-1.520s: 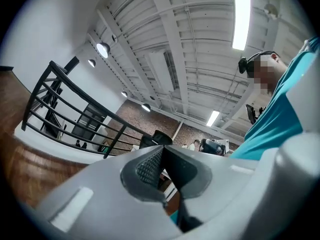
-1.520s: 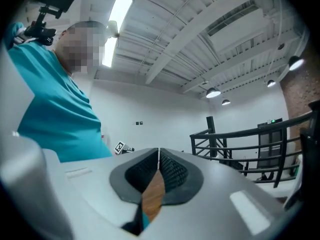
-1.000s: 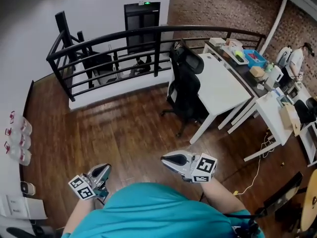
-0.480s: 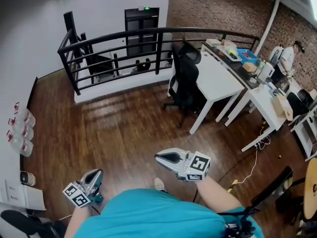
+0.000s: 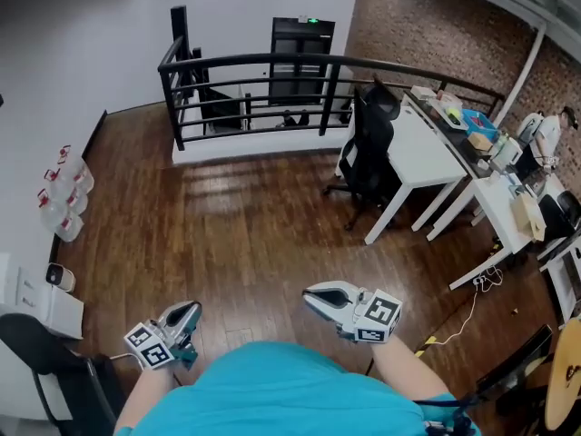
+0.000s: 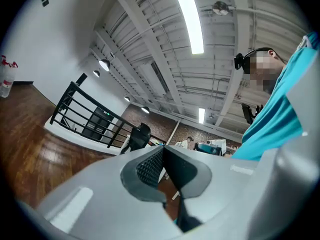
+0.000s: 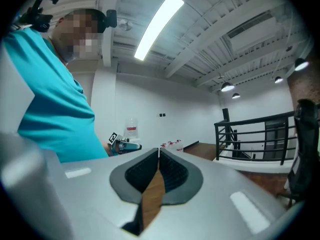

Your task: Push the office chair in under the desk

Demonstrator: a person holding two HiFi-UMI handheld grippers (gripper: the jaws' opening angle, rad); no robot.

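The black office chair (image 5: 371, 147) stands at the left end of the white desk (image 5: 423, 149), far across the wooden floor; its seat is partly under the desk's edge. Both grippers are held low, close to the person's teal shirt and far from the chair. My left gripper (image 5: 189, 312) is shut with nothing in it. My right gripper (image 5: 314, 293) is shut and empty too. The left gripper view looks up along the closed jaws at the chair (image 6: 136, 136) in the distance. In the right gripper view the chair (image 7: 303, 149) is at the right edge.
A black railing (image 5: 272, 69) curves round a stair opening behind the chair. Bottles (image 5: 64, 198) line the left wall. More cluttered desks (image 5: 508, 203) and a person (image 5: 549, 134) are at the right. Another black chair (image 5: 54, 371) is at the lower left. A cable (image 5: 486, 280) lies on the floor.
The head view has swung left, so the chair, desk and railing now sit further right in the picture. Both grippers stay low and shut near the body.
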